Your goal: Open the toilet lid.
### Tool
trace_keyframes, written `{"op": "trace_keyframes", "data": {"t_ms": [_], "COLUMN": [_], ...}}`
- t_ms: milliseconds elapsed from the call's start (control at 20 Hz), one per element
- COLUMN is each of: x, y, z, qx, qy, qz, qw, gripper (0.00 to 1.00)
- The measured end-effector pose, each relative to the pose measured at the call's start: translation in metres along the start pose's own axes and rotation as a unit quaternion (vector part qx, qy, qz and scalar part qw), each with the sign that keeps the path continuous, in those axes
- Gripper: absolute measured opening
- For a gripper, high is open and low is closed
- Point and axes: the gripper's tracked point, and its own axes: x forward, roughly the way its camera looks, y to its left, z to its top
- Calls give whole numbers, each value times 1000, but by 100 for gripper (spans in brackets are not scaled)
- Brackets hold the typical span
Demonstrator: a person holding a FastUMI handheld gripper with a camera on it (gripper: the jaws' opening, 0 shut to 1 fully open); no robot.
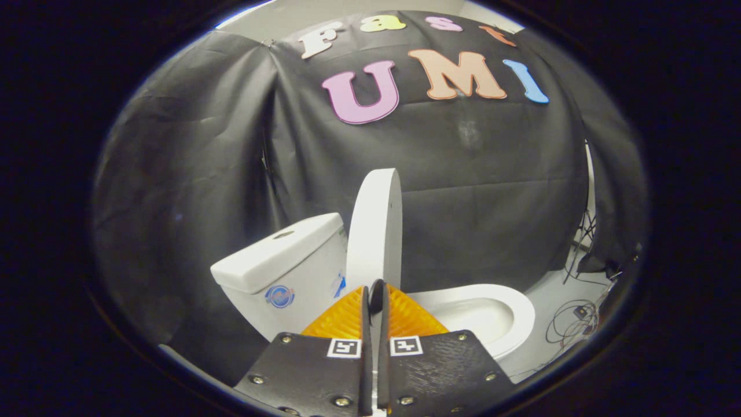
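A white toilet stands in front of the black cloth wall. Its lid (375, 231) is raised and stands upright, almost edge-on to me, next to the tank (278, 260). To the right of the lid the seat and bowl (492, 315) lie open. My gripper (375, 295) is low and just in front of the lid's lower part. The fingers are pressed close together with only a thin slit between them, and I see nothing held in it. The fingertips (366, 298) overlap the bottom of the lid and hide whether they touch it.
The tank has a flush button (283, 234) on top and a round sticker (279, 296) on its front. Loose cables (570, 318) and a stand's legs (582, 243) lie on the grey floor to the right of the bowl. Cloth walls close the booth behind and to the left.
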Motion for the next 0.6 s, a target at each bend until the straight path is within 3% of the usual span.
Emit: {"op": "trace_keyframes", "data": {"t_ms": [600], "x": [11], "y": [43], "z": [0], "qx": [-19], "qy": [-29], "qz": [40], "qw": [999], "gripper": [4]}}
